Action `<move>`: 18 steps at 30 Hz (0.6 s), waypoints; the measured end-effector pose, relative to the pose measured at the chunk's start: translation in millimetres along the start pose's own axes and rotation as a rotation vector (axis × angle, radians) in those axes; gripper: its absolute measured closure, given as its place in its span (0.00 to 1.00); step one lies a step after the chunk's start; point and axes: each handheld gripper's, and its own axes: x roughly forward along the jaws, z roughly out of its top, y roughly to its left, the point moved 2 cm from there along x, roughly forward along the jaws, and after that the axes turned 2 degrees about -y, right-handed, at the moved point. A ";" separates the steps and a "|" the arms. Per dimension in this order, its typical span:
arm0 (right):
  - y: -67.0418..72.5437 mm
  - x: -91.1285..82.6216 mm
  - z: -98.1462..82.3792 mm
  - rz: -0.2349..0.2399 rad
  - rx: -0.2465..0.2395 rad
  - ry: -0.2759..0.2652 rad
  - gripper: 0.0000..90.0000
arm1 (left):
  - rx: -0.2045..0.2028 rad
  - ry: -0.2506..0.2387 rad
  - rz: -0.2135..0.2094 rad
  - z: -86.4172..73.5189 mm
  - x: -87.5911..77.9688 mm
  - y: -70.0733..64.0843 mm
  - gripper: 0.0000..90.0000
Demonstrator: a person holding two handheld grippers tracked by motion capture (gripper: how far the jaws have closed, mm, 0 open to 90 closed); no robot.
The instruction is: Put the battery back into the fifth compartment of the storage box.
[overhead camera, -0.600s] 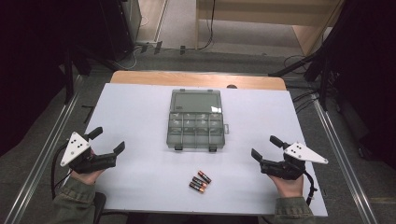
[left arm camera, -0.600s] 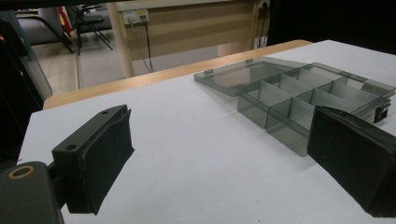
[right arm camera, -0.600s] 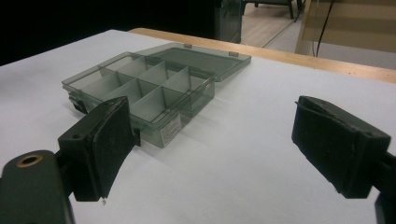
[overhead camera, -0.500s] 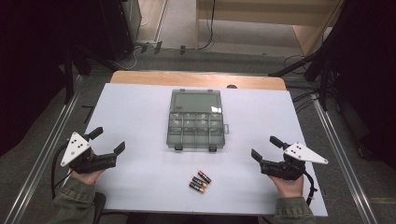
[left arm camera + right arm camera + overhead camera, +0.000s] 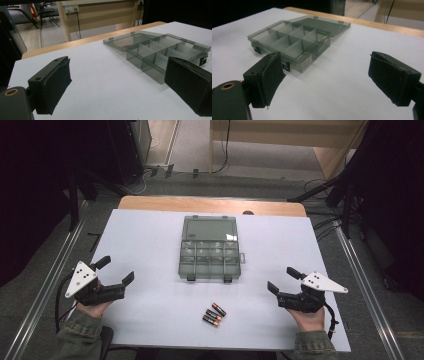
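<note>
A clear grey compartment box (image 5: 209, 255) lies in the middle of the white table (image 5: 145, 240), its lid folded flat behind it and its several compartments empty. Three batteries (image 5: 213, 314) lie side by side in front of it. At the left, resting low over the table, my left gripper (image 5: 116, 270) is open and holds nothing. My right gripper (image 5: 284, 280) stands open at the right, also with nothing in it. In the left gripper view the box (image 5: 165, 50) lies ahead to the right of the open gripper (image 5: 117, 85). In the right gripper view the box (image 5: 292, 42) lies ahead to the left of the open gripper (image 5: 327, 75).
A wooden strip (image 5: 210, 205) runs along the table's far edge. Metal rails (image 5: 45, 285) flank the table on both sides. Dark equipment and cables stand on the floor beyond.
</note>
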 end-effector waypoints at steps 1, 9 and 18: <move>0.2 0.6 -0.6 0.005 0.001 0.014 0.15 | -0.002 -0.002 0.001 0.4 -0.7 0.1 0.08; 2.7 7.3 -4.9 0.035 -0.023 0.157 0.15 | -0.008 -0.018 0.005 1.5 -1.3 0.6 0.08; 8.7 15.6 -6.2 0.046 -0.081 0.296 0.15 | -0.008 -0.018 0.008 1.3 -0.8 0.8 0.08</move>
